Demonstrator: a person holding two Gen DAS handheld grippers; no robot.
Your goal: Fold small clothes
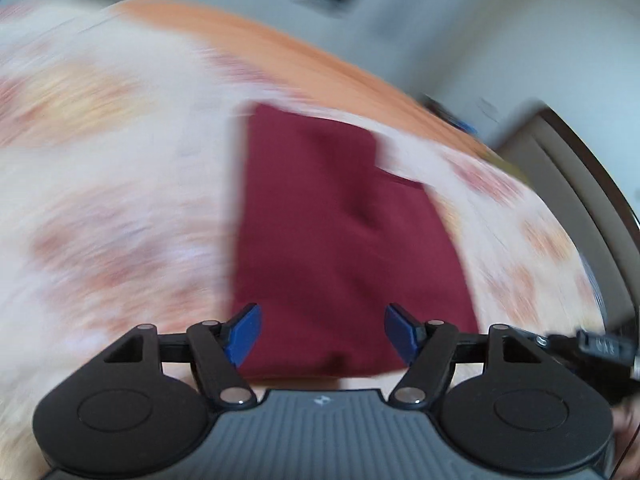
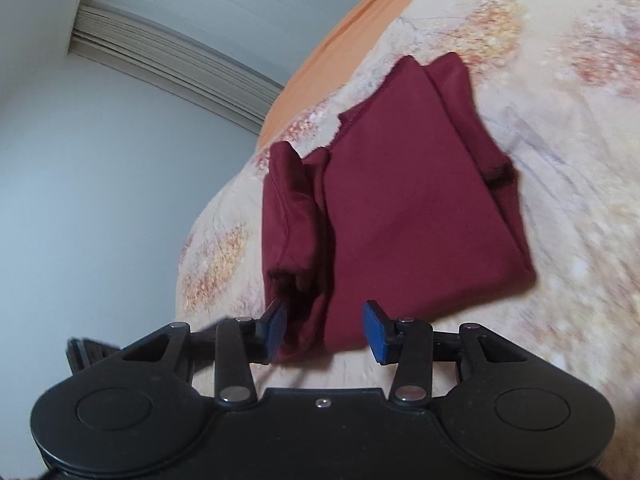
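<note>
1 maroon garment (image 2: 404,208) lies mostly folded on the floral bedspread (image 2: 560,160), sleeve bunched at 9 o'clock needing tidying; left gripper (image 1: 322,334) and right gripper (image 2: 326,330) jaws spread, pinching nothing.

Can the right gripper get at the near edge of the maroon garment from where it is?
Probably yes. The right gripper is open, and the maroon garment has its near edge lying between the jaws on the bedspread, nothing blocking.

Soft, even daylight, no glare. Left wrist view heavily motion-blurred, bedspread (image 1: 100,200) smeared; right wrist view sharper, mild blur at right. Fisheye bending, dark corners in both.
</note>
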